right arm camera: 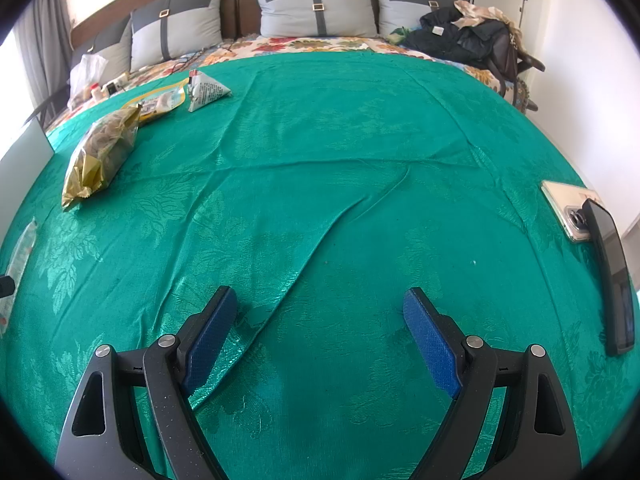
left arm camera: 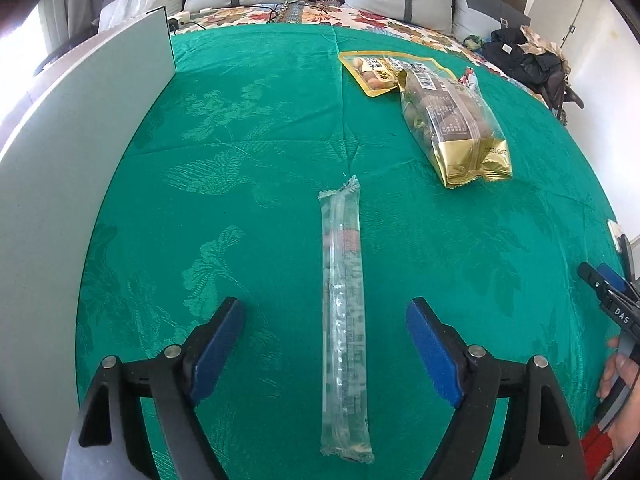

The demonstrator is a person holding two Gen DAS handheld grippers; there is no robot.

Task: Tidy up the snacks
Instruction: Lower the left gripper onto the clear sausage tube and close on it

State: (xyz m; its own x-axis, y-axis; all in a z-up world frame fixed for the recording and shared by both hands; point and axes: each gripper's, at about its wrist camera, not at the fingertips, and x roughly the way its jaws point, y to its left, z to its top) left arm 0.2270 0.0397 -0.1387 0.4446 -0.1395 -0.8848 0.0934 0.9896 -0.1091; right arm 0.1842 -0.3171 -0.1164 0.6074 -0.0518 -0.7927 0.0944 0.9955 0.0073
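Observation:
A long clear stick packet (left arm camera: 344, 320) lies lengthwise on the green cloth (left arm camera: 240, 140). My left gripper (left arm camera: 324, 306) is open and straddles it, with both blue pads well clear of its sides. Farther off to the right lie a gold-ended clear bag (left arm camera: 452, 128), a yellow pouch (left arm camera: 376, 70) and a small triangular packet (right arm camera: 206, 90). My right gripper (right arm camera: 320, 292) stands open over bare, wrinkled cloth with nothing between its fingers. In the right wrist view the gold bag (right arm camera: 102, 152) is at the far left and the stick packet (right arm camera: 22, 248) at the left edge.
A white upright panel (left arm camera: 80, 160) runs along the left side of the cloth. Two phones (right arm camera: 568, 212) (right arm camera: 612, 276) lie at the right edge. Cushions (right arm camera: 316, 8) and a heap of dark clothes (right arm camera: 468, 36) sit beyond the far edge. A hand (left arm camera: 616, 372) holds the right gripper.

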